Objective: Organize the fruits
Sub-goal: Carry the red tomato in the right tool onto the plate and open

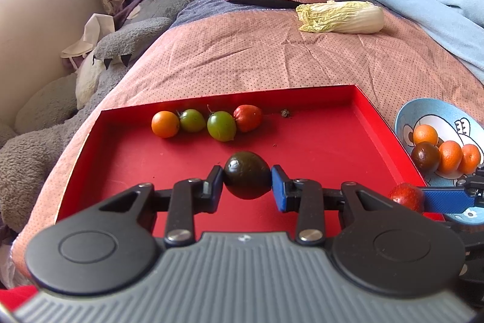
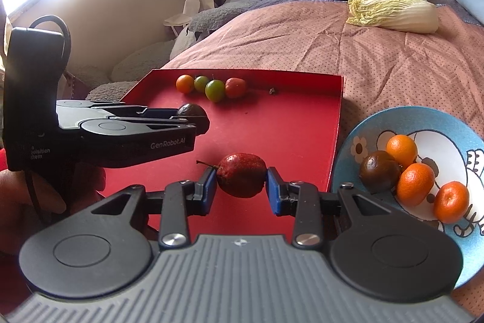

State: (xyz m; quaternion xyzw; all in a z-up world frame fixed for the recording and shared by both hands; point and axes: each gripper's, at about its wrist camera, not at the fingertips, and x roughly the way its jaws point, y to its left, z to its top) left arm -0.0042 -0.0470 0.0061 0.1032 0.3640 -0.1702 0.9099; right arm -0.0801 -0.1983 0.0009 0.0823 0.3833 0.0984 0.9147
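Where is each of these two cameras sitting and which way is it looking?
Left wrist view: sits on the left gripper, looking down along its fingers at the dark fruit over the red tray; the right gripper's tip shows.
Right wrist view: sits on the right gripper, facing its red fruit; the left gripper and a hand show.
Shared: tray, blue bowl, cabbage.

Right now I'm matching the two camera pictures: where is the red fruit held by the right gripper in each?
Left wrist view: red fruit at the right edge, beside the red tray's near corner.
Right wrist view: lower centre, clamped in the right gripper.
Shared landmark: cabbage.
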